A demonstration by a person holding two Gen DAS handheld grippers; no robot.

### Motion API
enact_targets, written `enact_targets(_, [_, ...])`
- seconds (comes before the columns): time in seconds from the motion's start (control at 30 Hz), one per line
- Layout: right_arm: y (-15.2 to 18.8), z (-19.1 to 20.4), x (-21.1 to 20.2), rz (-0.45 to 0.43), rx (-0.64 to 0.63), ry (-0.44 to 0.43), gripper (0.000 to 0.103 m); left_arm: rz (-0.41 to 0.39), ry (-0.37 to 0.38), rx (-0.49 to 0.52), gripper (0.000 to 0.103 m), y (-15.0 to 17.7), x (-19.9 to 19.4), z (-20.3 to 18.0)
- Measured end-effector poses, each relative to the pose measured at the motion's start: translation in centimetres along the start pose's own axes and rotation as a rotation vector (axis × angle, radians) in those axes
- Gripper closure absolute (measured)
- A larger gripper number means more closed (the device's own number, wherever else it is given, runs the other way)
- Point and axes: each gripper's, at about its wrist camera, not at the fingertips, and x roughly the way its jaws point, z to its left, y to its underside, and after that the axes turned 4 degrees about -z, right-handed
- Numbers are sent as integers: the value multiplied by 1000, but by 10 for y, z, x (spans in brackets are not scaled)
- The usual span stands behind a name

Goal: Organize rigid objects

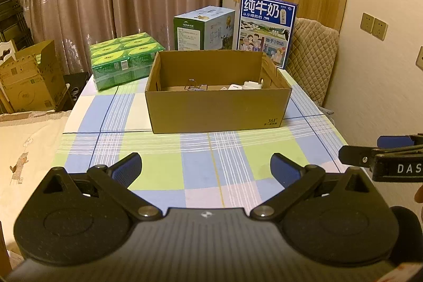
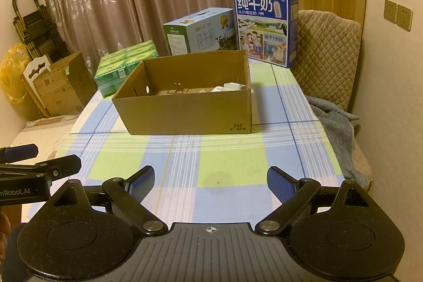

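An open cardboard box (image 1: 216, 110) (image 2: 185, 115) stands in the middle of the checked tablecloth (image 1: 201, 168) (image 2: 211, 163). Inside it lie white plug adapters (image 1: 248, 86) (image 2: 230, 87) and a metal binder clip (image 1: 194, 85) (image 2: 179, 89). My left gripper (image 1: 206, 168) hovers over the near part of the table, open, nothing between its blue pads. My right gripper (image 2: 210, 183) hovers beside it to the right, also open and empty. Each gripper shows at the edge of the other's view: the right gripper's fingers (image 1: 380, 149), the left gripper's fingers (image 2: 39, 160).
Behind the box stand a green shrink-wrapped pack (image 1: 124, 60) (image 2: 124, 65), a green-and-blue milk carton case (image 1: 203, 28) (image 2: 198, 31) and a tall blue milk case (image 1: 267, 28) (image 2: 264, 28). A quilted chair (image 2: 327, 52) with a grey cloth (image 2: 335, 123) is at the right. Cardboard boxes (image 1: 29, 81) sit left.
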Motion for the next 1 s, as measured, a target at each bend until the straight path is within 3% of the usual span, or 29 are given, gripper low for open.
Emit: enact_targets(1.0, [0,0,1,2,6,-1,14,3,5,-14,1,0,2,2])
